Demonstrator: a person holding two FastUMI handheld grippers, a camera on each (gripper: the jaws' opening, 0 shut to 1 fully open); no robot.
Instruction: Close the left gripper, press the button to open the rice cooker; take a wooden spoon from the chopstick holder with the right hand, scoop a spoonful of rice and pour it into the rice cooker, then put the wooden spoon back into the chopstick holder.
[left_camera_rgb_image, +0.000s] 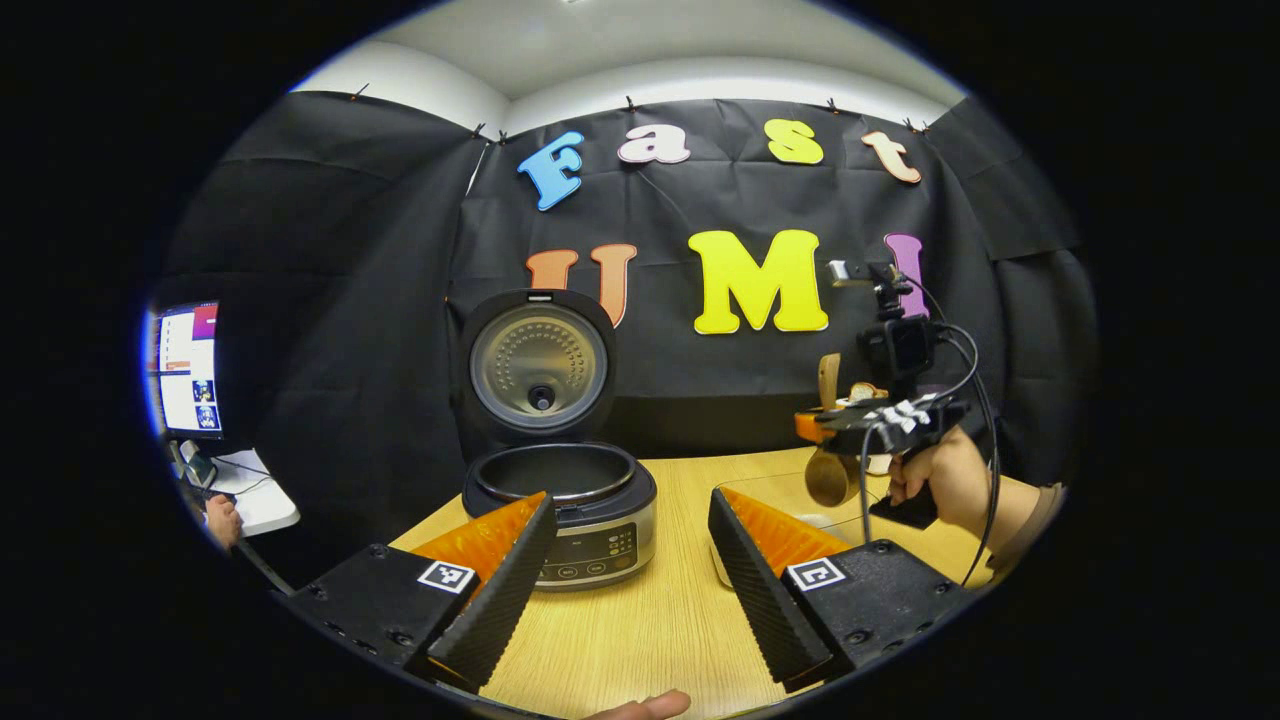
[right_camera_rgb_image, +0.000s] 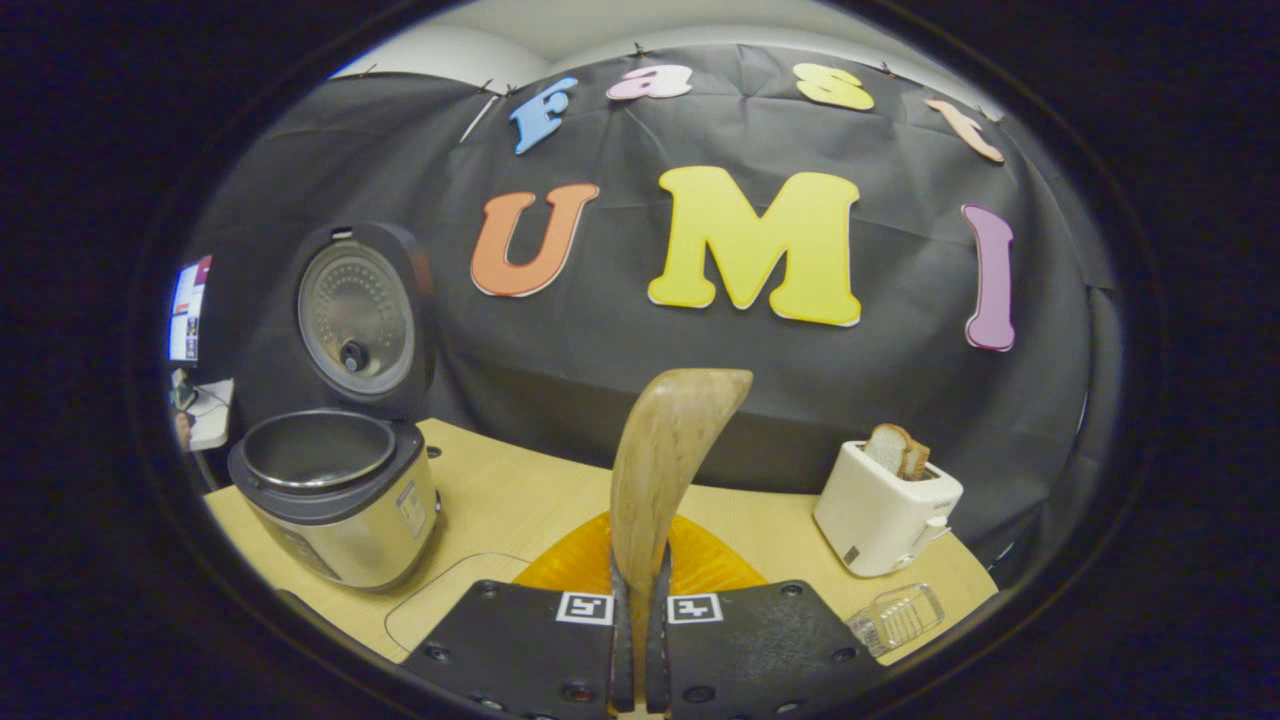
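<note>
The rice cooker stands open on the wooden table, its lid upright and the pot looking empty. My left gripper is open just in front of it, holding nothing. To the right, a hand holds my right gripper, which carries the wooden spoon over a clear container. In the right gripper view, my right gripper is shut on the wooden spoon, which sticks up between the fingers. The cooker sits to its left.
A white toaster with bread stands at the right of the table. A clear ribbed plastic holder lies near the table's edge. At the far left there is a monitor and a person's hand.
</note>
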